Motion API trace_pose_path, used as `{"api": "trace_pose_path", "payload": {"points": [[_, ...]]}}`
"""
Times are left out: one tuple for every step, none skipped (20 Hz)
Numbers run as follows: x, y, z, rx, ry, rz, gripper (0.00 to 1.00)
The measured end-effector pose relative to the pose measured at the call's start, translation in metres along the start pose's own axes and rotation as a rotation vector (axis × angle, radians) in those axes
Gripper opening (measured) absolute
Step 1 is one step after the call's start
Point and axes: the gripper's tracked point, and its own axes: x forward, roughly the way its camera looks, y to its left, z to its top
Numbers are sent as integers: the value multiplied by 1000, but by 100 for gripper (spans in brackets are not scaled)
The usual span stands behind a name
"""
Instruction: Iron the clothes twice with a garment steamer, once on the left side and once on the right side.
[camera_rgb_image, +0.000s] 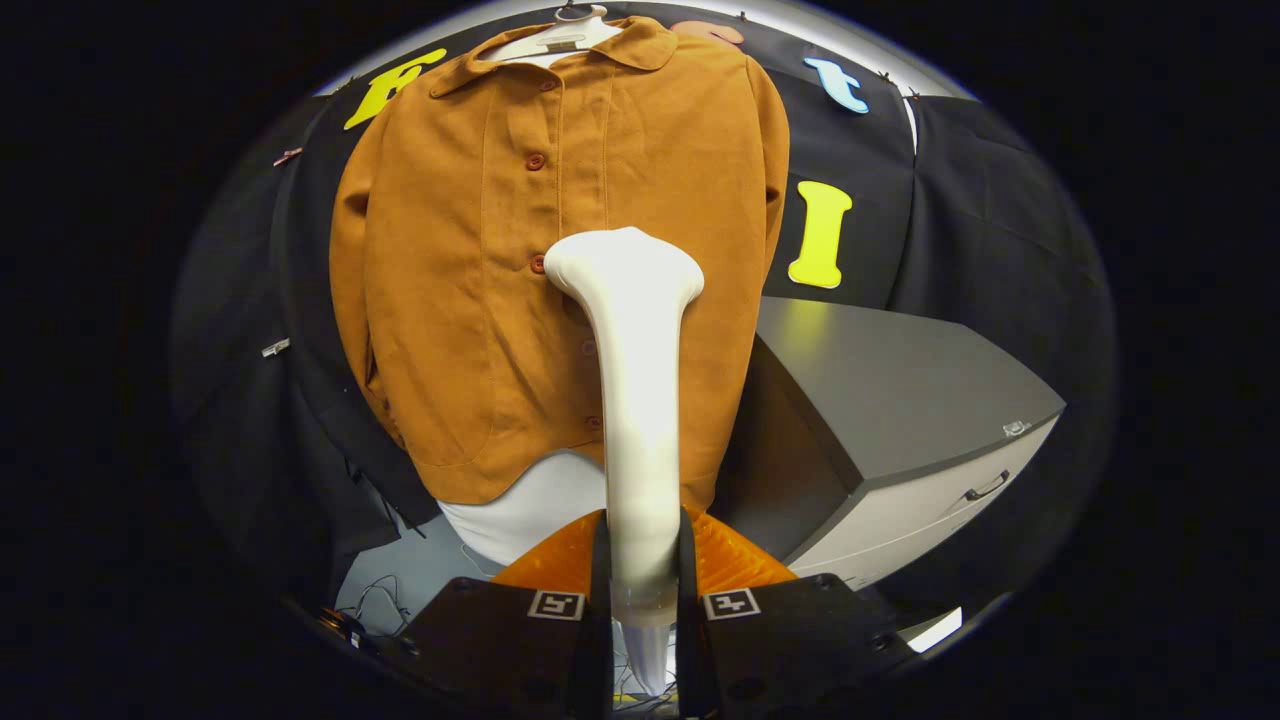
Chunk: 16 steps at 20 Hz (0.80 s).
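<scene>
Claw (642, 590) clenched on steamer (634, 400) handle, head up w/ face toward brown jacket (520, 270) hanging just ahead, near button line, prob. so steam hits fabric square-on.

A grey cabinet (900, 400) stands against the black cloth wall (1000, 240), its flat top bare apart from one small clear object (1016, 428) near the front corner. A drawer front with a dark handle (986, 487) shows below that corner. Thin cables (375, 598) lie tangled on the pale floor (420, 570). Small metal clips (276, 347) pin the cloth.
</scene>
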Motion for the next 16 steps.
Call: {"api": "trace_pose_path", "payload": {"points": [[-4,1,0,1,-3,3,28],[-10,2,-1,3,-6,6,28],[-17,2,0,5,-14,8,28],[-22,2,1,6,-22,10,28],[-28,3,3,8,-33,12,28],[-34,3,6,9,-45,13,28],[-41,3,10,10,-57,14,28],[-49,2,15,13,-71,15,28],[-55,3,19,16,-84,16,28],[-62,2,24,20,-99,15,28],[-69,1,30,23,-113,16,28],[-76,1,37,29,-129,18,28],[-83,0,43,33,-146,20,28],[-91,1,50,38,-165,25,28],[-99,2,58,43,-181,32,28],[-107,4,66,46,-200,36,28]]}}
